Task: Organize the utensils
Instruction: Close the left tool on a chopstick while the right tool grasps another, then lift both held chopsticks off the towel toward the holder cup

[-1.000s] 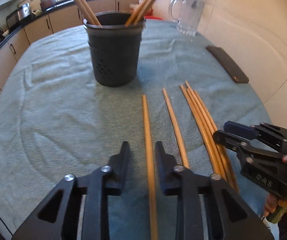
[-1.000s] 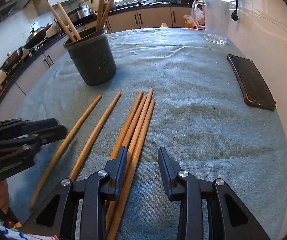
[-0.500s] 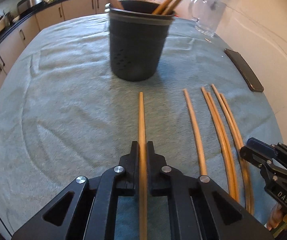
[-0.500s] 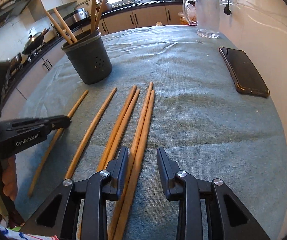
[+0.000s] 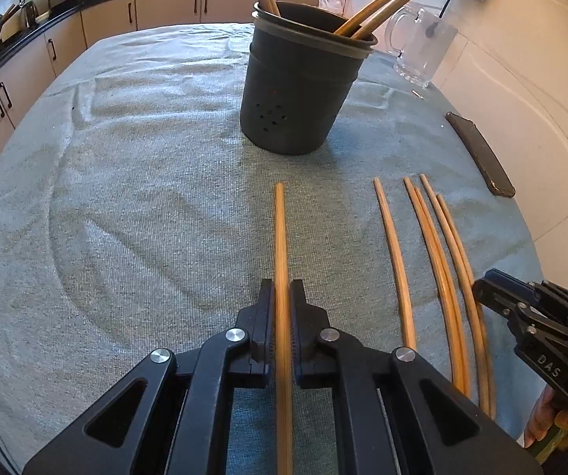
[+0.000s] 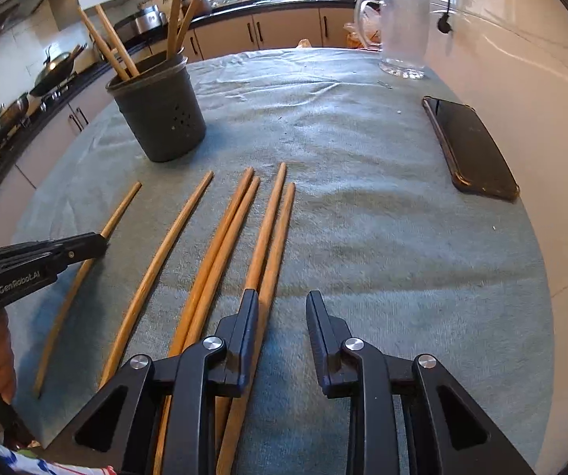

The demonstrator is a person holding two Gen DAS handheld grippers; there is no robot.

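Chopsticks (image 6: 268,233) lie side by side on the towel-covered tabletop (image 6: 363,237), near the dark holder (image 5: 304,91) that has several standing in it. The left hand-held gripper (image 5: 282,297) pinches one chopstick (image 5: 280,229). The right hand-held gripper (image 6: 282,304) is closing, its jaws apart around the outermost chopstick.

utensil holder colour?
Dark grey utensil holder, small holes low on its side; clearest in left wrist view.

The clamped chopstick's (image 5: 282,245) near end runs off the bottom edge.
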